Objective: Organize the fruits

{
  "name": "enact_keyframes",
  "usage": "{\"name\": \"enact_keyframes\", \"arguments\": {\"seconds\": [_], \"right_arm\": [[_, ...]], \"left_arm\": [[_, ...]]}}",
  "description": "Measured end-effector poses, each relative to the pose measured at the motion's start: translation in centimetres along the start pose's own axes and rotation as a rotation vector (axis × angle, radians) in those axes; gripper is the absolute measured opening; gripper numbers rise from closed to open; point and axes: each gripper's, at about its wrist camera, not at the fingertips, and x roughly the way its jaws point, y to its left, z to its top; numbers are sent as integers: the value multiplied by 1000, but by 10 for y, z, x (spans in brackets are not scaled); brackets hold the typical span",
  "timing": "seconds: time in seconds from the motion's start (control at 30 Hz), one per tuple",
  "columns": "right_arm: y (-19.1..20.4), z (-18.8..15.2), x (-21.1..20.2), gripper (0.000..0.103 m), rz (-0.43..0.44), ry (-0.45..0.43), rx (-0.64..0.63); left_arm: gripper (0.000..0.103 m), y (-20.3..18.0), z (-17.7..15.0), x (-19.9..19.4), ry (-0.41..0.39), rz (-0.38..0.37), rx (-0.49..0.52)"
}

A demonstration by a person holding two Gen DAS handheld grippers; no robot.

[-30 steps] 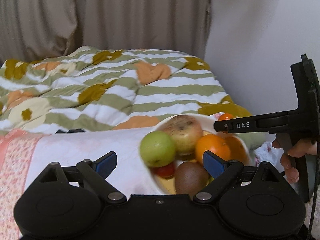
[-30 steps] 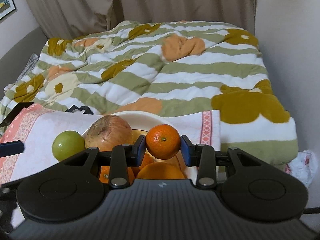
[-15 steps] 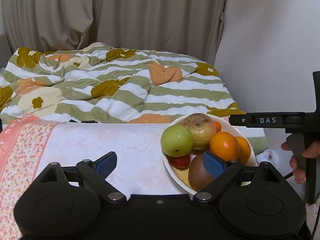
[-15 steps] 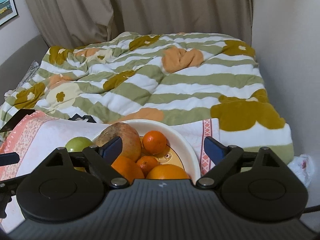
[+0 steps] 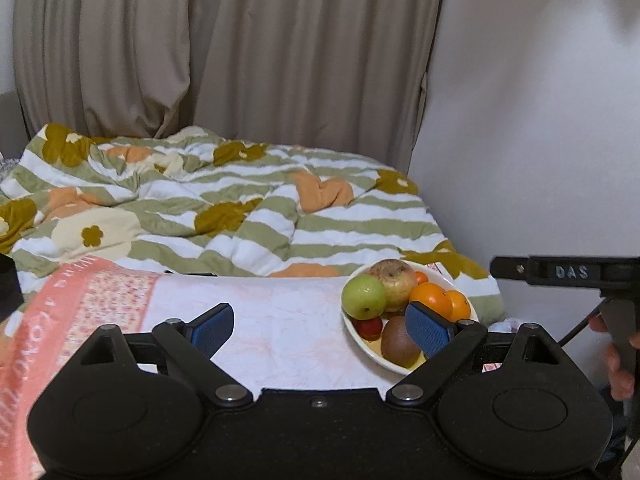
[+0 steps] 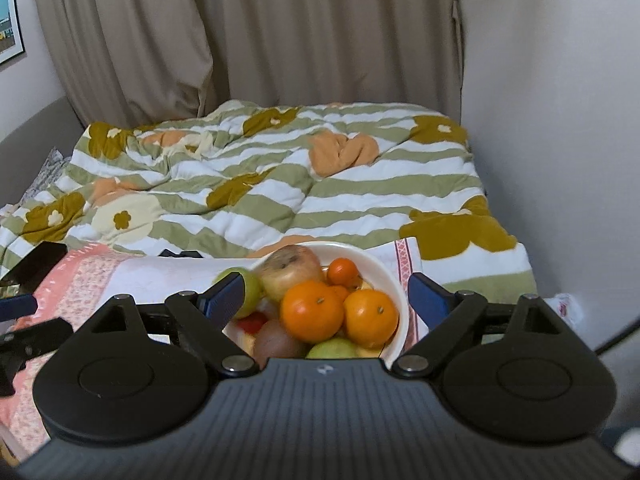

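A white bowl [image 5: 362, 340] [image 6: 384, 270] on a pale cloth holds several fruits: a green apple [image 5: 364, 296], a brownish apple [image 6: 290, 270], two large oranges [image 6: 312, 312], a small mandarin [image 6: 343, 271], a kiwi [image 5: 398, 340] and a small red fruit [image 5: 370, 327]. My left gripper [image 5: 320, 330] stands open and empty over the cloth, its right pad in front of the bowl. My right gripper [image 6: 326, 300] is open and empty, raised above the bowl. It also shows as a black bar [image 5: 560, 272] at the right edge of the left wrist view, held by a hand [image 5: 622, 364].
The pink-edged cloth [image 5: 260, 320] covers a low surface before a bed with a green-striped flowered duvet [image 5: 240, 216]. Beige curtains [image 6: 280, 40] hang behind, and a white wall [image 6: 560, 120] closes the right side. A dark object [image 6: 36, 260] lies at the left.
My right gripper opened and let go of the small mandarin, which now lies in the bowl. Both grippers pulled back and rose, so the bowl looks smaller and farther.
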Motion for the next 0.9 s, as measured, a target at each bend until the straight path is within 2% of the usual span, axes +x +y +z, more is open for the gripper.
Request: {"name": "enact_keyframes", "arguments": {"seconds": [0.23, 0.37, 0.6, 0.9], "right_arm": [[51, -34, -66, 103, -29, -29, -20], [78, -54, -93, 103, -53, -51, -27], [103, -77, -109, 103, -69, -18, -8], [118, -92, -117, 103, -88, 11, -2]], "left_arm": [[99, 29, -8, -54, -42, 14, 0], [103, 44, -17, -80, -68, 50, 23], [103, 62, -36, -104, -63, 99, 79], [103, 70, -46, -112, -53, 103, 79]]}}
